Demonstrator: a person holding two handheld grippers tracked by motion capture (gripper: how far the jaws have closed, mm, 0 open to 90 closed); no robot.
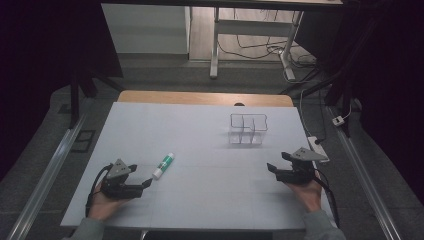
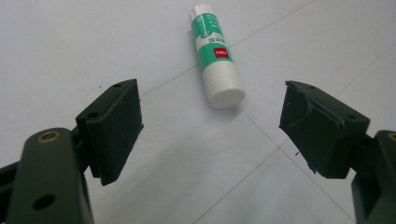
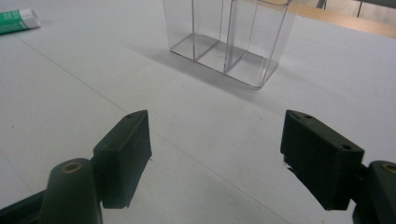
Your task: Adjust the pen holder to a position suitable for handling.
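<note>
Right now the glue stick lies on its side on the white table, toward the left front of the surface, green and white with its white cap end pointing at the left gripper. From the left gripper view the glue stick rests just ahead of the two black jaws, which stand wide apart with bare tabletop between them; nothing is gripped, and the cap end sits near the gap without touching either pad. The left hand holds that gripper low over the table at the near edge.

Farther right, a clear plastic organiser with several compartments stands upright on the table, well apart from the glue stick. The right gripper points toward the table's middle, held by the right hand. In the right gripper view its jaws are spread with only bare table between them, the organiser ahead of them and the glue stick at the far left edge.
</note>
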